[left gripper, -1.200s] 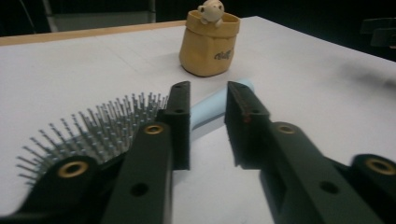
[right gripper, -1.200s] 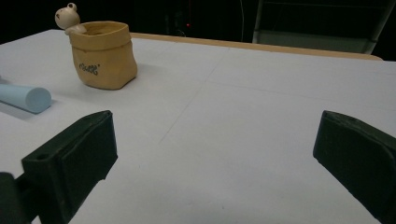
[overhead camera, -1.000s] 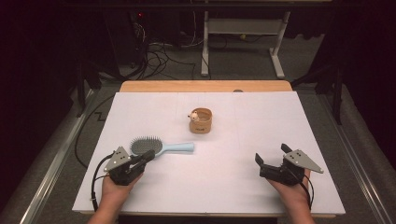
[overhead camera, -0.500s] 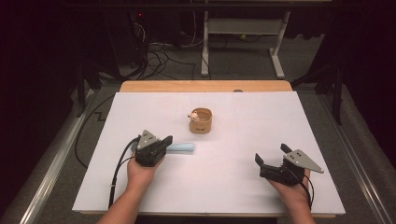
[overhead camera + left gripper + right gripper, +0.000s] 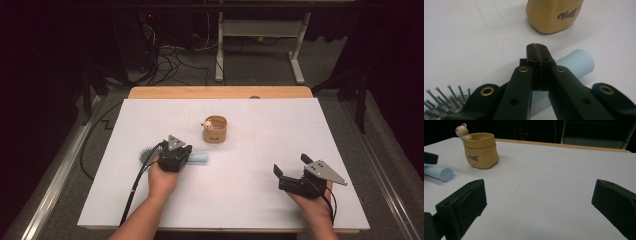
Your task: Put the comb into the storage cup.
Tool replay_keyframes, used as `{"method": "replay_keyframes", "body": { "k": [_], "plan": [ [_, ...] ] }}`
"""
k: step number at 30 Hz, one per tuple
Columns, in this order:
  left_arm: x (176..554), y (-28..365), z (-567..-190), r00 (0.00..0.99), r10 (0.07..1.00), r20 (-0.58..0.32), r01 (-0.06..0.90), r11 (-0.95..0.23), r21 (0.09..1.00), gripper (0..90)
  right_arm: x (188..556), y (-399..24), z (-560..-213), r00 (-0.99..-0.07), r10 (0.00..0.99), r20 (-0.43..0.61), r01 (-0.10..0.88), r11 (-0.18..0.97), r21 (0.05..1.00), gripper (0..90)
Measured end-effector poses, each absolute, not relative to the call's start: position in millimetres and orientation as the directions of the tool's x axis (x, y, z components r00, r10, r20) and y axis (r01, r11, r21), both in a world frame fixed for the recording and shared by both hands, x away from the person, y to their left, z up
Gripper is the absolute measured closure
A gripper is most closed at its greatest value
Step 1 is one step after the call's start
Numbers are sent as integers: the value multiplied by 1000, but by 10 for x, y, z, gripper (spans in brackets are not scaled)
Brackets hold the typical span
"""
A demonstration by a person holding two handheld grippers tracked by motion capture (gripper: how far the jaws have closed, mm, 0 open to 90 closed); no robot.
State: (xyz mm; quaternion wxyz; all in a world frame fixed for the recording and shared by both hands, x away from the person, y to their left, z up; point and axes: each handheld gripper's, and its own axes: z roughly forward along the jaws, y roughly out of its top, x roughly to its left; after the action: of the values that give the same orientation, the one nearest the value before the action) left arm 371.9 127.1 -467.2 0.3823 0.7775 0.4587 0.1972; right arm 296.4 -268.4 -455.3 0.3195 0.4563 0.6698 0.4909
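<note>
A light blue hairbrush [image 5: 200, 158] lies on the white table, left of centre, with its dark bristled head [image 5: 144, 155] to the left. My left gripper [image 5: 185, 151] hovers over the brush's handle [image 5: 576, 65], jaws shut against each other with nothing between them. Its tips [image 5: 539, 50] point toward a small tan pouch-shaped cup [image 5: 216, 131] with a little figure on its rim. My right gripper [image 5: 291, 166] rests at the near right, open and empty [image 5: 539, 205]. The cup [image 5: 481, 150] and the handle's end [image 5: 439, 173] lie to its left.
White paper [image 5: 250, 200] covers the table, and a wooden strip [image 5: 220, 92] shows along the far edge. Cables and a white metal stand [image 5: 260, 45] are on the dark floor beyond. A metal rail [image 5: 55, 175] runs along the left side.
My left hand has moved right and slightly away from the near edge, from beside the brush's head to over its handle, hiding most of it. The right hand has not moved.
</note>
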Motion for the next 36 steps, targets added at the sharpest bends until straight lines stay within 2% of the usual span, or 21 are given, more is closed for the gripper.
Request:
{"method": "replay_keyframes", "body": {
  "k": [20, 36],
  "plan": [
    [3772, 1255, -4668, 512, 859, -7, 582, -341, 738, 900, 2961, -2700, -4545, -370, 928, 30, 296, 88, 951, 3],
    [3808, 1272, -4674, 523, 852, -32, 604, -344, 719, 900, 2962, -2729, -4543, -362, 931, 50, 302, 66, 951, 4]
  ]
}}
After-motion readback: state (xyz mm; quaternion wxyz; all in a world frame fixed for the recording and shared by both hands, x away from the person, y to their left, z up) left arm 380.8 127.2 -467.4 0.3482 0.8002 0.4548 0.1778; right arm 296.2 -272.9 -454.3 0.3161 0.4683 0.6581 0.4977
